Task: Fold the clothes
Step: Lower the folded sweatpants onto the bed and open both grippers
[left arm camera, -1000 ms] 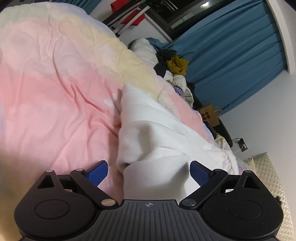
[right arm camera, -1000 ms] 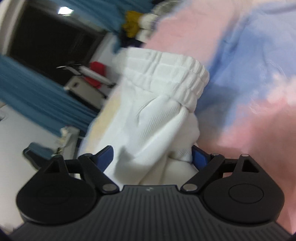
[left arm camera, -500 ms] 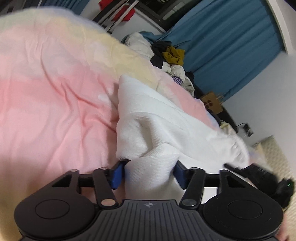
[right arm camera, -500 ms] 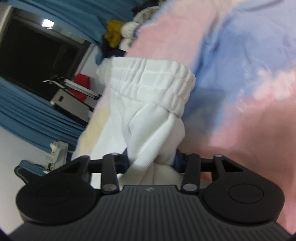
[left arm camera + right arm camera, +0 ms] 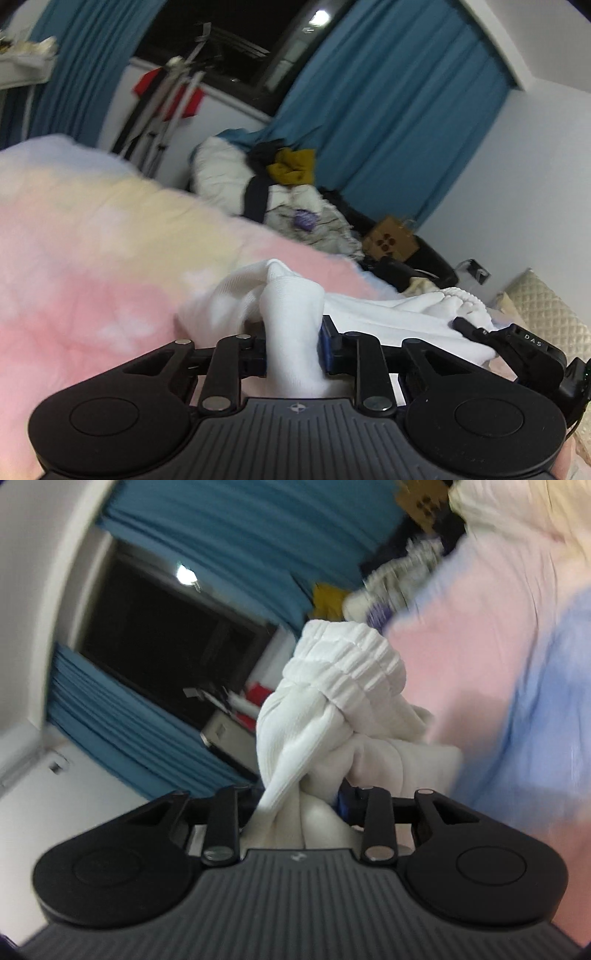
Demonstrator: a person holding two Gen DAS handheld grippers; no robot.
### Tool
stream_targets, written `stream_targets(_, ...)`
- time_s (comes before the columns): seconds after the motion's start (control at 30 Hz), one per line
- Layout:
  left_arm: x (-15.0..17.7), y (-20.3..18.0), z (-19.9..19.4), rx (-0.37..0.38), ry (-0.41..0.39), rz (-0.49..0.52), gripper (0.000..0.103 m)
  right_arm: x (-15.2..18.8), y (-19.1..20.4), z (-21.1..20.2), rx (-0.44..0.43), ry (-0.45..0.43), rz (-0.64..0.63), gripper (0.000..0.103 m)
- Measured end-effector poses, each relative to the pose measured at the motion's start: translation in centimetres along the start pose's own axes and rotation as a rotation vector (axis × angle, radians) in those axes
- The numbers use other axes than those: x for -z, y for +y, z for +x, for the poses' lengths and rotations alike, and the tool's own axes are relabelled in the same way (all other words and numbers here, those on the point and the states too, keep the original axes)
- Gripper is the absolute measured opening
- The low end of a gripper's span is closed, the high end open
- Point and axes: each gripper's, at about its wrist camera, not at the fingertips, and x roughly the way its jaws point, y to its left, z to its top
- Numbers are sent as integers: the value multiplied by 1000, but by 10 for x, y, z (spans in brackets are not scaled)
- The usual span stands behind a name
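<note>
White ribbed shorts (image 5: 388,314) with an elastic waistband (image 5: 343,675) hang lifted off the pastel bed cover (image 5: 92,258). In the left wrist view my left gripper (image 5: 291,350) pinches a bunched fold at one end of the cloth, its jaws still closing on it. My right gripper (image 5: 299,805) grips the fabric just below the waistband, its jaws closing too, with cloth filling the gap. The right gripper also shows at the right edge of the left wrist view (image 5: 517,347), holding the far end of the shorts. The cloth sags between the two grippers.
A pile of other clothes (image 5: 280,184) lies beyond the bed's far edge, in front of blue curtains (image 5: 388,110). A drying rack (image 5: 162,99) stands by the dark window. A cardboard box (image 5: 388,240) and a quilted headboard (image 5: 546,306) are at the right.
Both grippers went from wide open around the shorts to clamped on them. Both then rose, lifting the shorts off the bed cover, and the views tilted up towards the window.
</note>
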Motion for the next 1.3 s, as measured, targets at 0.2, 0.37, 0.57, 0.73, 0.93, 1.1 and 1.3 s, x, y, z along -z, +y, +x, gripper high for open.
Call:
stream_targets(0.2, -10, -71, 65, 91, -28, 58, 25, -55, -15, -31, -67, -208, -15, 36)
stream_targets(0.37, -6, -127, 145, 191, -33, 92, 25, -94, -54, -47, -100, -389, 3, 35)
stream_targets(0.57, 30, -174, 245, 230, 57, 190, 25, -96, -132, -58, -34, -555, 52, 35)
stream_targets(0.73, 78, -170, 290, 218, 193, 238, 24, -87, -188, -58, 281, -432, 191, 35)
stream_targets(0.93, 112, -152, 291, 186, 301, 305, 28, -67, -216, -69, 510, -318, 406, 40)
stream_targets(1.1, 114, -142, 273, 148, 337, 326, 37, -59, -220, -77, 535, -299, 424, 58)
stream_targets(1.3, 102, -149, 212, 133, 341, 365, 44, -50, -192, -101, 568, -263, 395, 62)
